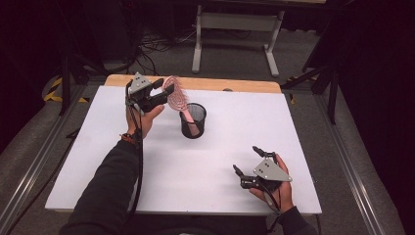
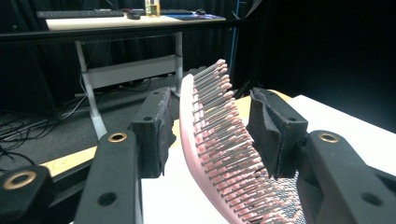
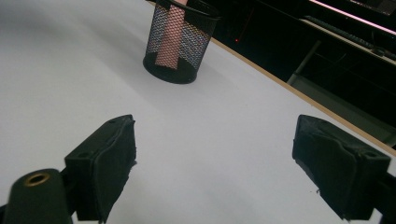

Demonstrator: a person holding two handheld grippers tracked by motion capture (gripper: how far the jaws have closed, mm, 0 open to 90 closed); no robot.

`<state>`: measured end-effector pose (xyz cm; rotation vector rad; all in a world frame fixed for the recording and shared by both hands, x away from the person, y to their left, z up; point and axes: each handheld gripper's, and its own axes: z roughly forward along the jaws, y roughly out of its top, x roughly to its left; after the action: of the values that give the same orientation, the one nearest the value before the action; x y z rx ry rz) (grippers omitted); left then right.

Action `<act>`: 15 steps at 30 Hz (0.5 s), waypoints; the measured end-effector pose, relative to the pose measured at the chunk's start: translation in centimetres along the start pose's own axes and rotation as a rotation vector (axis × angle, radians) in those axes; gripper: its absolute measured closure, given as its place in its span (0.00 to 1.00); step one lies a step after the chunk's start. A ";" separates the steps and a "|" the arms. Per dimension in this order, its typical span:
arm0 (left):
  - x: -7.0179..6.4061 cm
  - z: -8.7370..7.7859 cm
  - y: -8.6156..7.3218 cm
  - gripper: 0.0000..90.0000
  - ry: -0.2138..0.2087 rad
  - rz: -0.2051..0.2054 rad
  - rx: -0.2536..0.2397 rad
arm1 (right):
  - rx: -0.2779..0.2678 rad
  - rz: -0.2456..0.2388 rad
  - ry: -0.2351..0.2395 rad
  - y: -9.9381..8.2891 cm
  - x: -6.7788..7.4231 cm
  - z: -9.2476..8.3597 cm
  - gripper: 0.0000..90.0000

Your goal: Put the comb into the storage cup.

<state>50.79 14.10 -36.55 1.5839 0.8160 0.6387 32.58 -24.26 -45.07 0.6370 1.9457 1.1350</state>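
A pink hairbrush (image 1: 176, 95) stands tilted with its handle inside a black mesh cup (image 1: 193, 121) at the back middle of the white tabletop (image 1: 210, 161). My left gripper (image 1: 165, 92) is raised at the brush's head, one jaw on each side. In the left gripper view the brush (image 2: 219, 140) stands between the pads. A thin gap shows at its smooth back, and the bristle tips reach the other pad. My right gripper (image 1: 247, 159) lies low at the front right, open and empty. In the right gripper view the cup (image 3: 180, 42) with the pink handle (image 3: 169, 42) is ahead.
A wooden strip (image 1: 235, 84) edges the far side of the tabletop. Beyond it stand a white desk frame (image 1: 235, 29) and floor cables (image 1: 151, 46). Bare white surface lies between the cup and my right gripper.
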 end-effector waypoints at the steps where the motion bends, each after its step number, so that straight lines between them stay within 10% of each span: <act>1: 0.0 0.0 0.0 0.55 -0.002 0.002 0.001 | -0.001 0.000 0.001 0.0 0.0 0.0 0.16; 15: -0.5 -0.4 0.8 0.47 0.005 0.053 0.014 | 0.000 -0.006 -0.001 0.1 0.2 0.0 0.16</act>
<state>50.28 13.85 -35.72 1.6219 0.7857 0.6768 32.47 -24.11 -45.06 0.6307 1.9460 1.1307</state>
